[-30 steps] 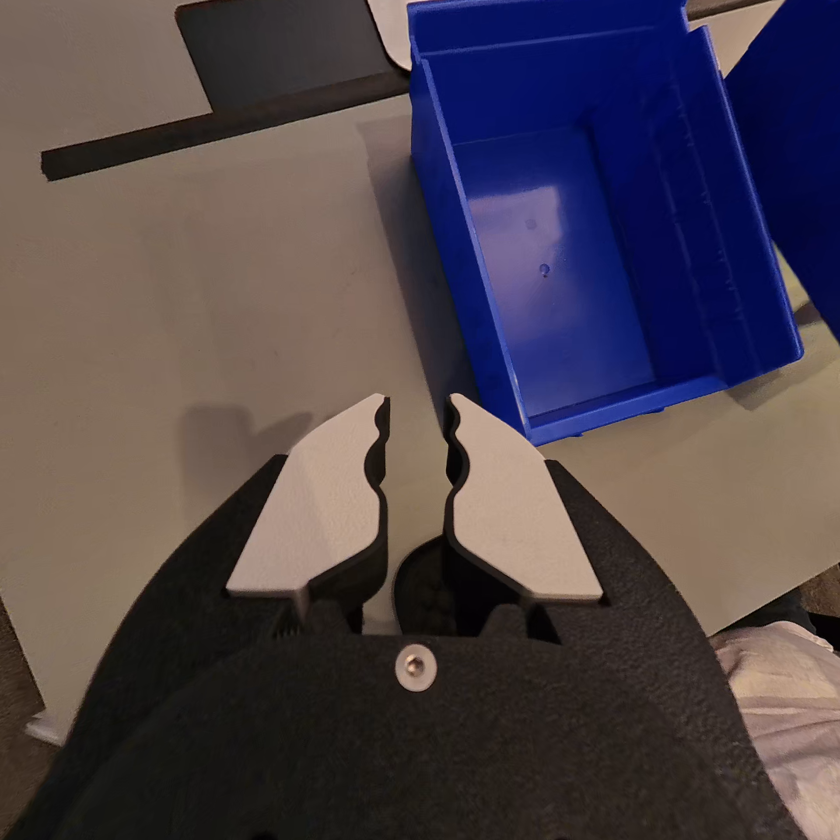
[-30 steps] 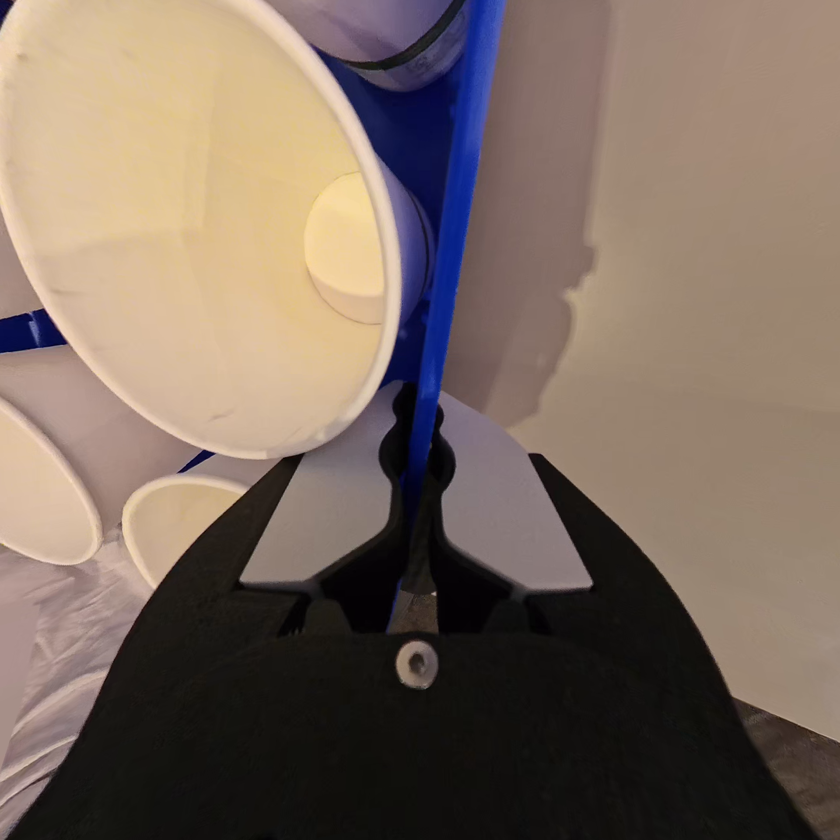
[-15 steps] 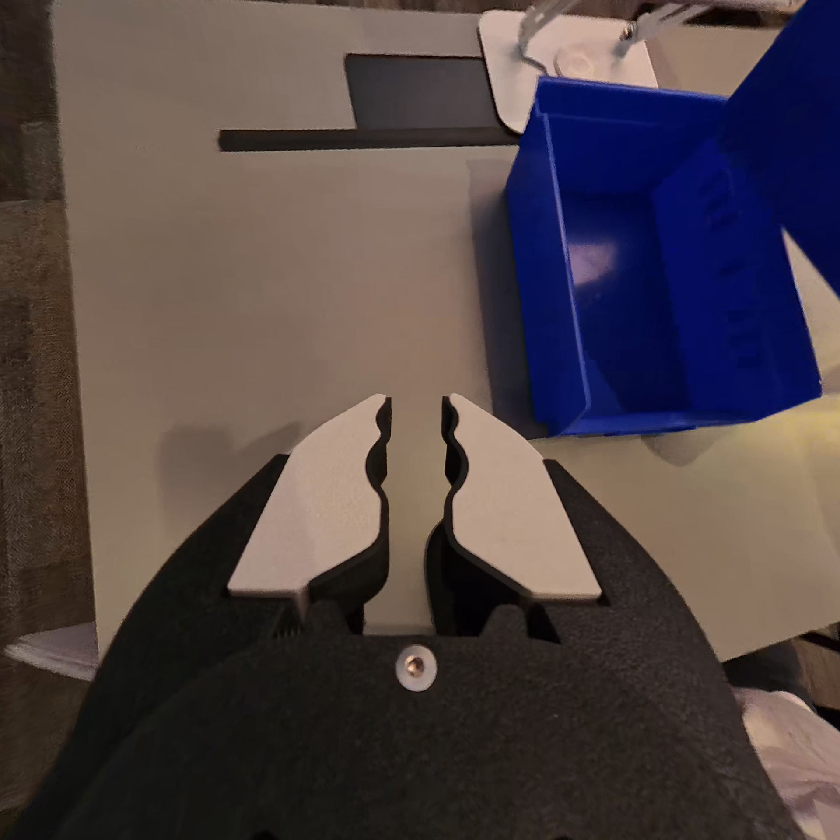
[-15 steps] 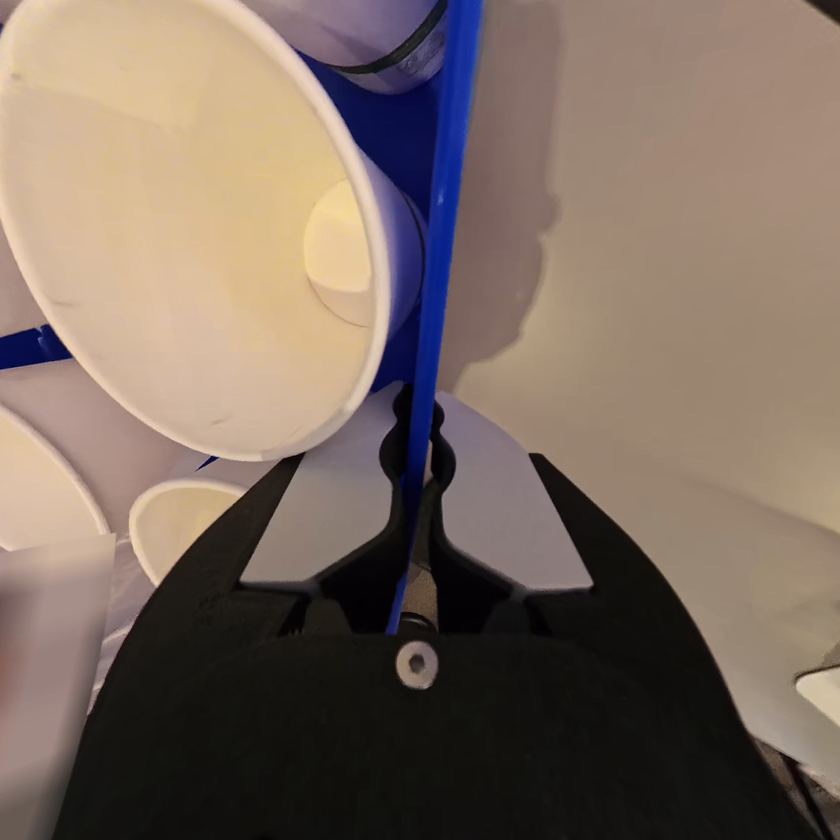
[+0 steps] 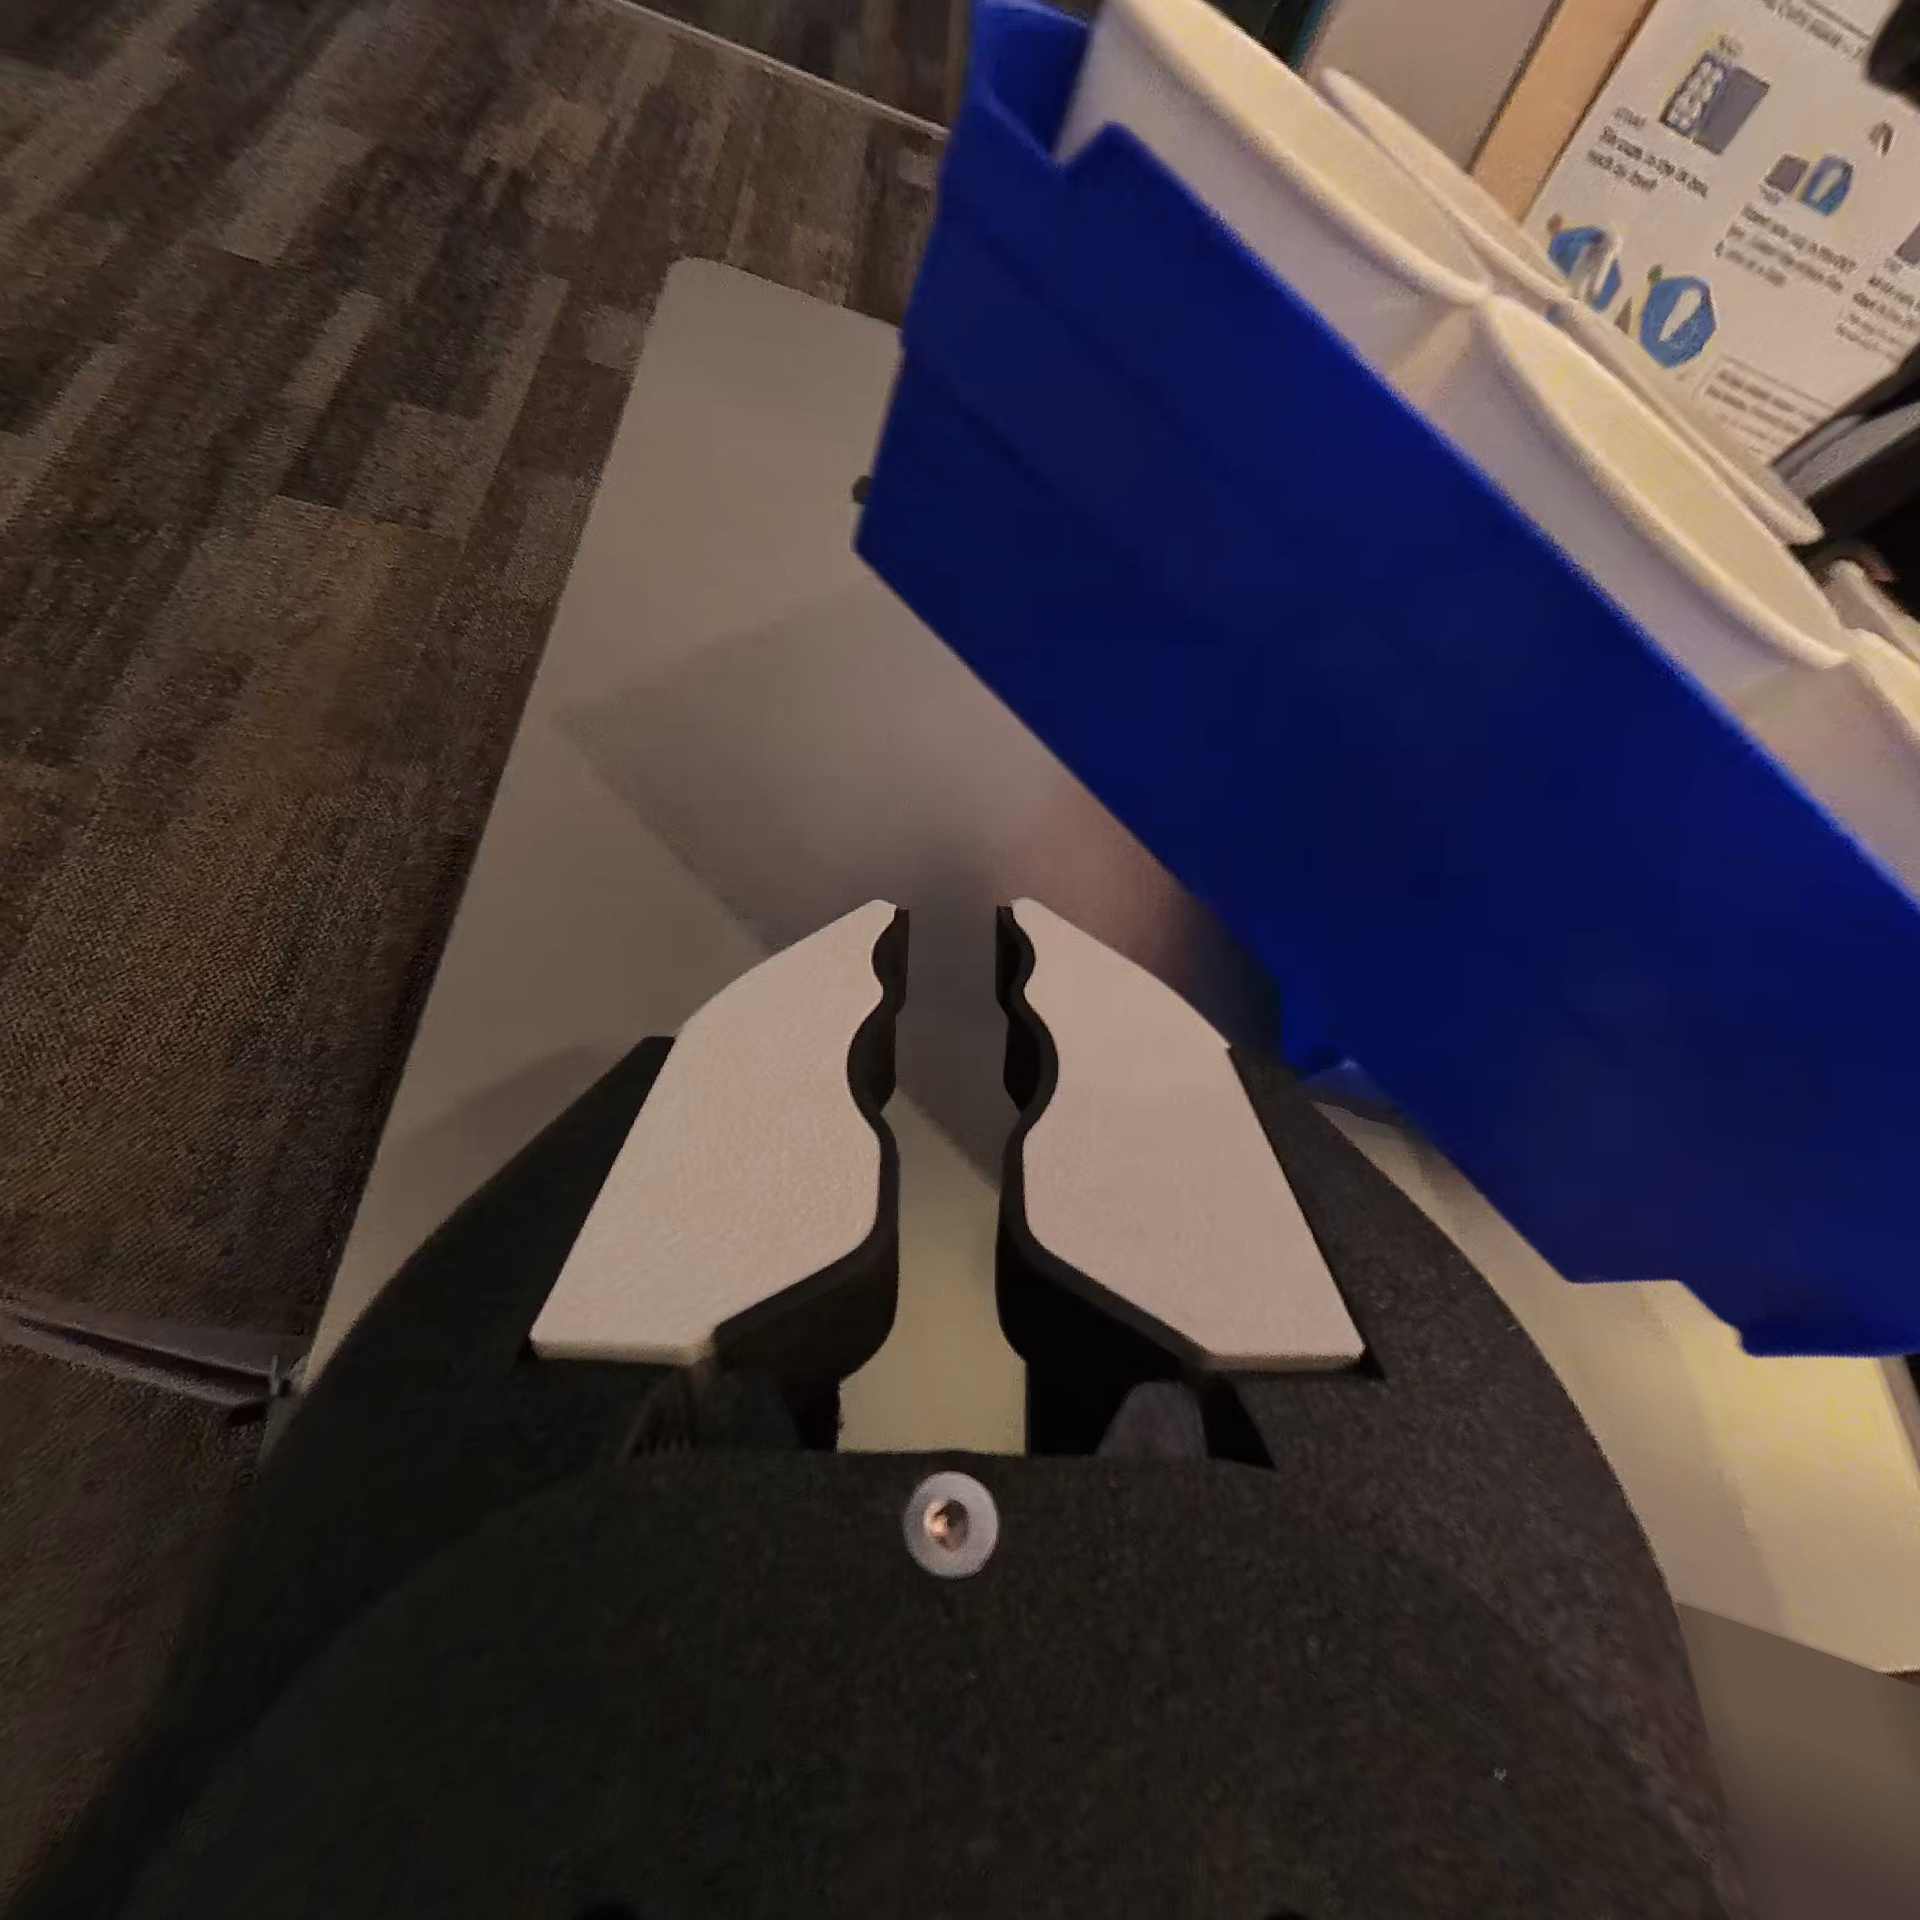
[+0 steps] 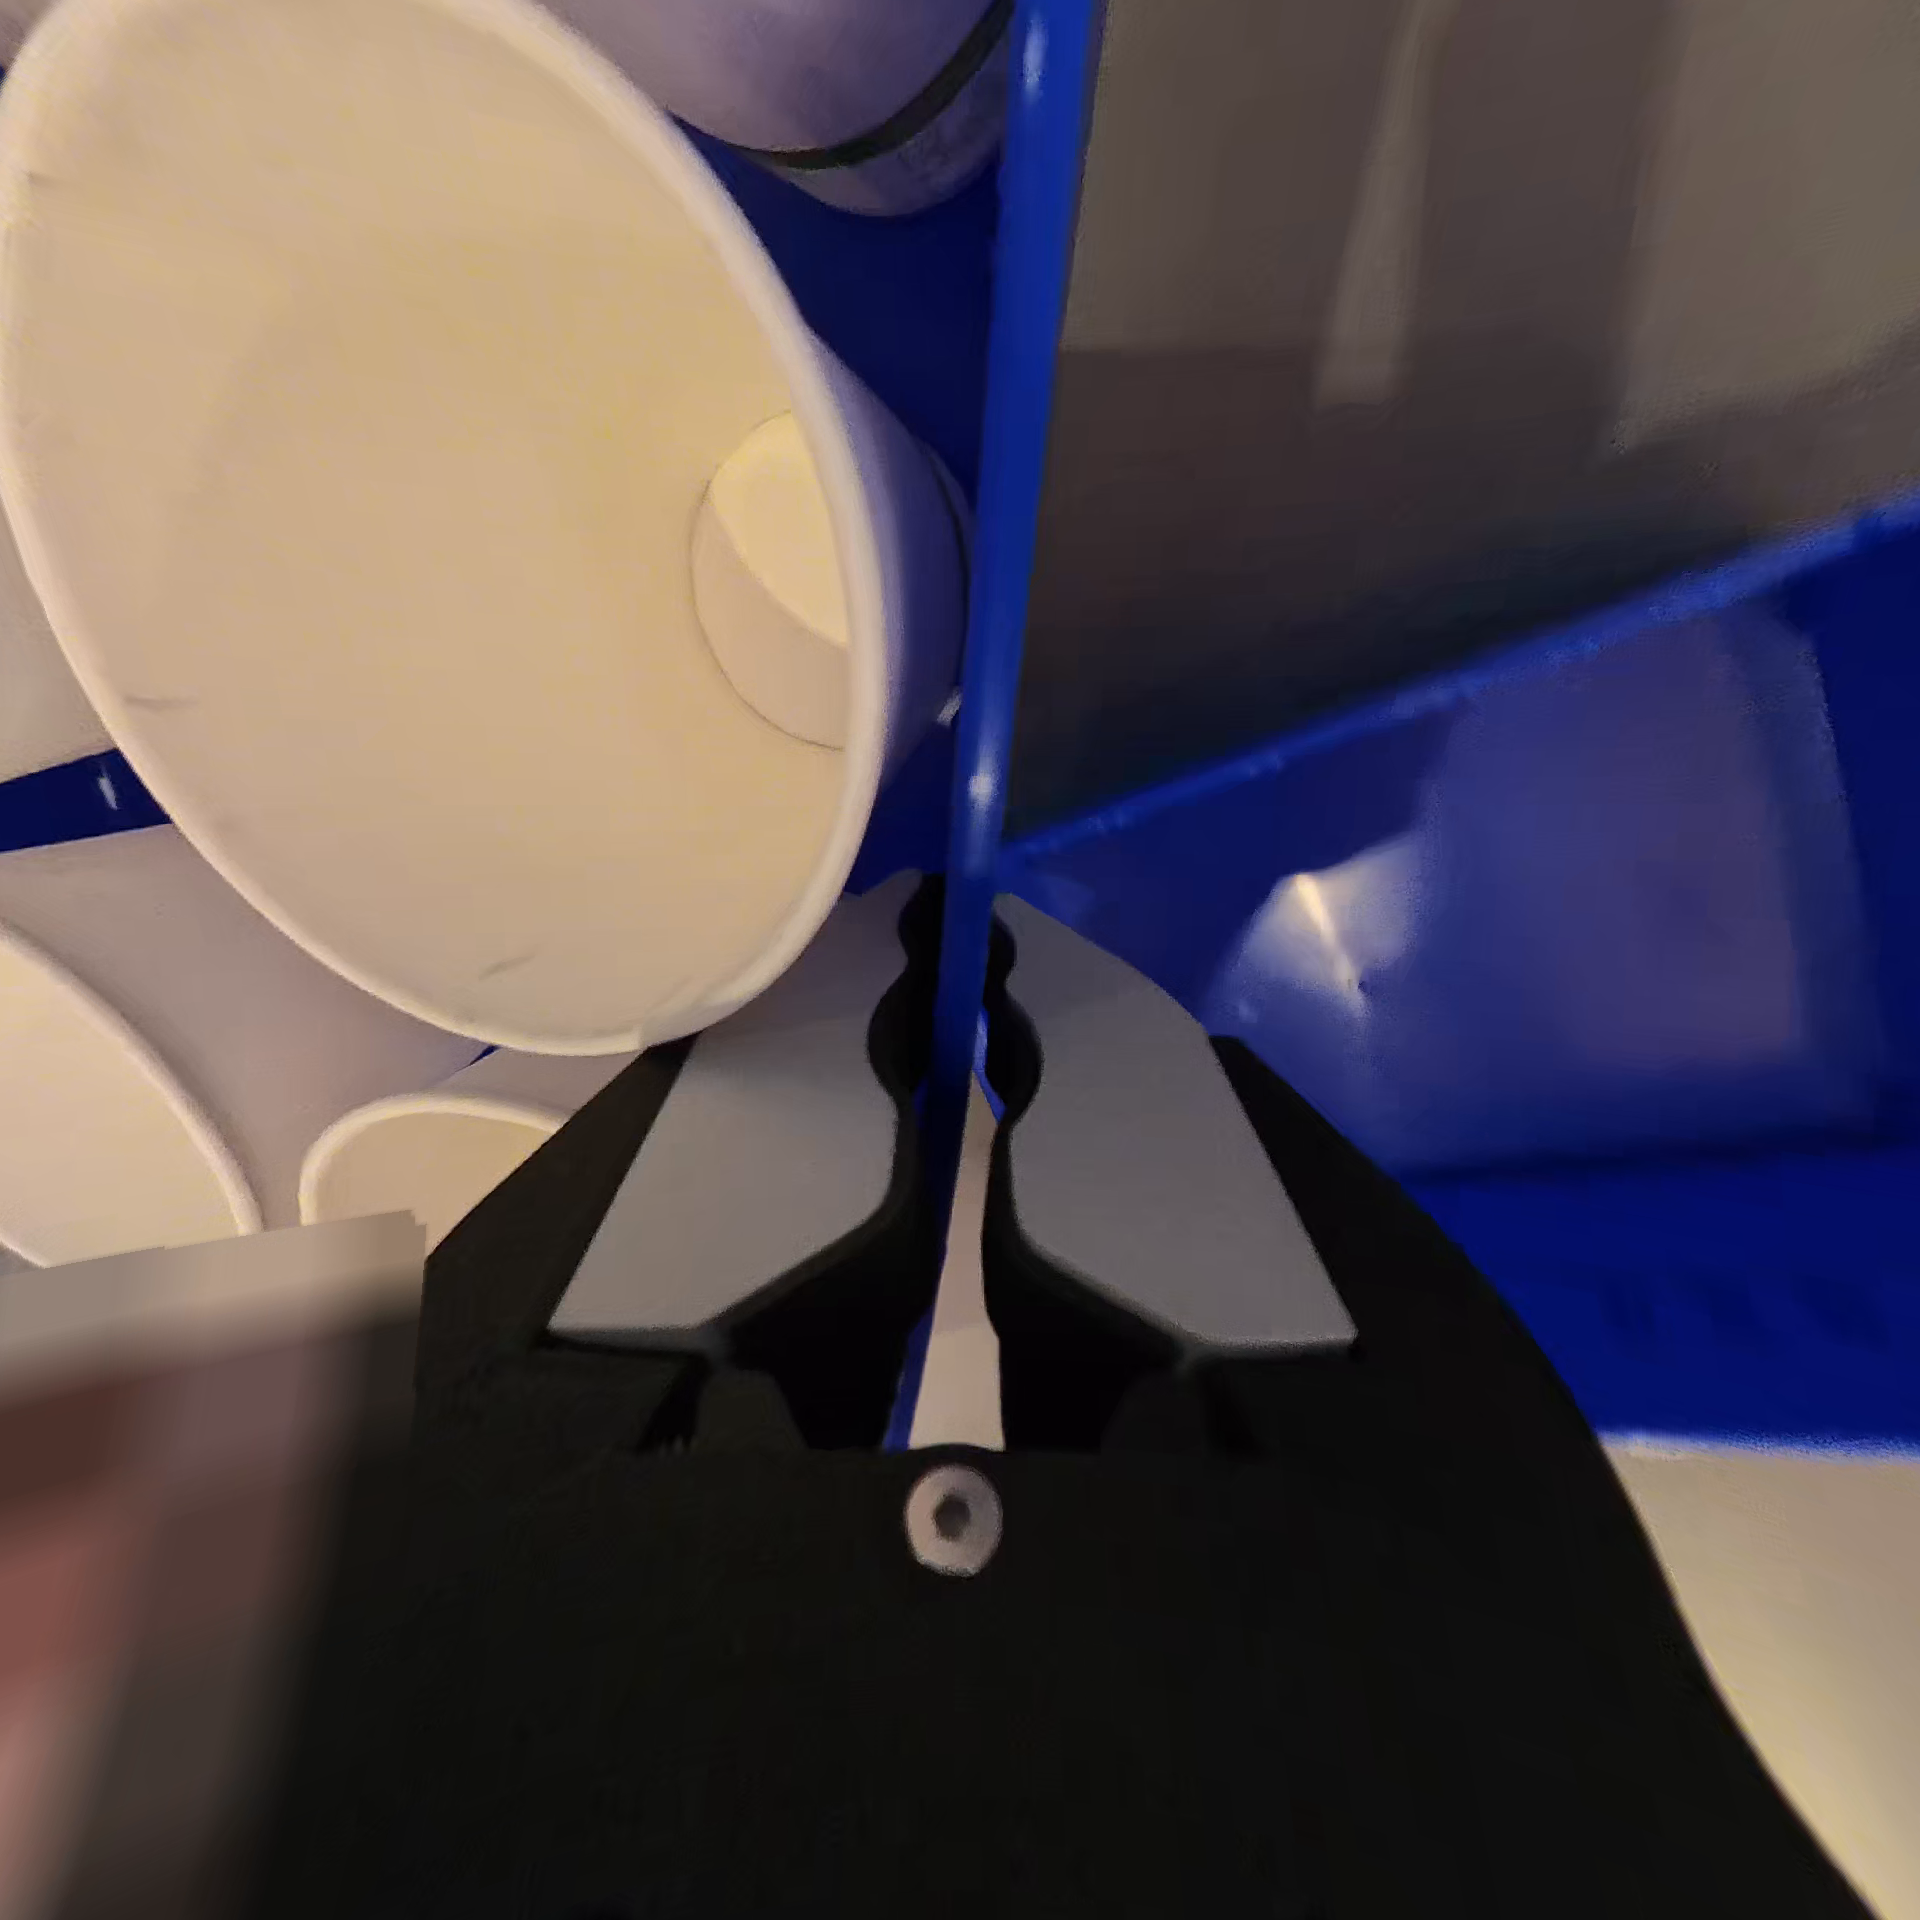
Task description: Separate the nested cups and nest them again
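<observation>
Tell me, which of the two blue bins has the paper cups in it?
The blue bin whose wall the right hand-held gripper clamps: white paper cups fill it. The other blue bin, beyond that wall, looks empty.

Dim warm light falls on a pale grey tabletop (image 5: 727,644) above mottled brown-grey carpet floor (image 5: 260,520).

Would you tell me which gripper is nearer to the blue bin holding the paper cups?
Right. The right gripper is clamped on that blue bin's wall; the left gripper hangs open beside it, not touching.
</observation>
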Available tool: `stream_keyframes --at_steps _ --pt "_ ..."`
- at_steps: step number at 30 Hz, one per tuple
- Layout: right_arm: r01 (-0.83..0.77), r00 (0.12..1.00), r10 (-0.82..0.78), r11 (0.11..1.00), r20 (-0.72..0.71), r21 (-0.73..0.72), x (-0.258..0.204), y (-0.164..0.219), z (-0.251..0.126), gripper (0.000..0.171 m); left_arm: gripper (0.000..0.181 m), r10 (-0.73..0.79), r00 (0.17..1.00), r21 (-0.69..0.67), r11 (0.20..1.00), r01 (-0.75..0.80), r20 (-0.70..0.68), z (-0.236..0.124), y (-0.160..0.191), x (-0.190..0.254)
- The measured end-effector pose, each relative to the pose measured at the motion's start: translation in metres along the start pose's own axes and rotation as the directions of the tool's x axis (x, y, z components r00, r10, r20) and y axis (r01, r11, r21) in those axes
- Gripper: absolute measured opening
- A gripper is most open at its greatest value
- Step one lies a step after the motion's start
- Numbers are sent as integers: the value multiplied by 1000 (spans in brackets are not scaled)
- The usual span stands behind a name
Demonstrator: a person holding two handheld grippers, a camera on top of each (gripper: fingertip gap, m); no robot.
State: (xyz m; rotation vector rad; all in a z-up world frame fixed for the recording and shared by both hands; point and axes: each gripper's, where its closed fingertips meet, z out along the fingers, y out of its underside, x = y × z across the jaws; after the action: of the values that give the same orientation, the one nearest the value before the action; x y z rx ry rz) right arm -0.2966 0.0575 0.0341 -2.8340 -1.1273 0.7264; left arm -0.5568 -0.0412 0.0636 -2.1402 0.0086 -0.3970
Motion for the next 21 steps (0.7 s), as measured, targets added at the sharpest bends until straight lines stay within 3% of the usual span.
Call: stream_keyframes --at_steps 4,10,15,21 --pt "63 998 -63 998 28 -9 -27 -46 31 5 12 -72 997 103 992 71 7 -25 -2 -18" --pt "85 996 -83 995 31 -59 -35 -80 86 5 6 -82 996 190 979 77 21 -49 -2 -26" --pt "52 998 -55 993 -22 -108 -15 -84 128 5 4 -76 997 210 975 72 11 -52 -4 -25" --pt "-12 996 0 992 -93 -123 14 -74 153 5 5 -45 999 175 983 46 -5 -43 -5 -18"
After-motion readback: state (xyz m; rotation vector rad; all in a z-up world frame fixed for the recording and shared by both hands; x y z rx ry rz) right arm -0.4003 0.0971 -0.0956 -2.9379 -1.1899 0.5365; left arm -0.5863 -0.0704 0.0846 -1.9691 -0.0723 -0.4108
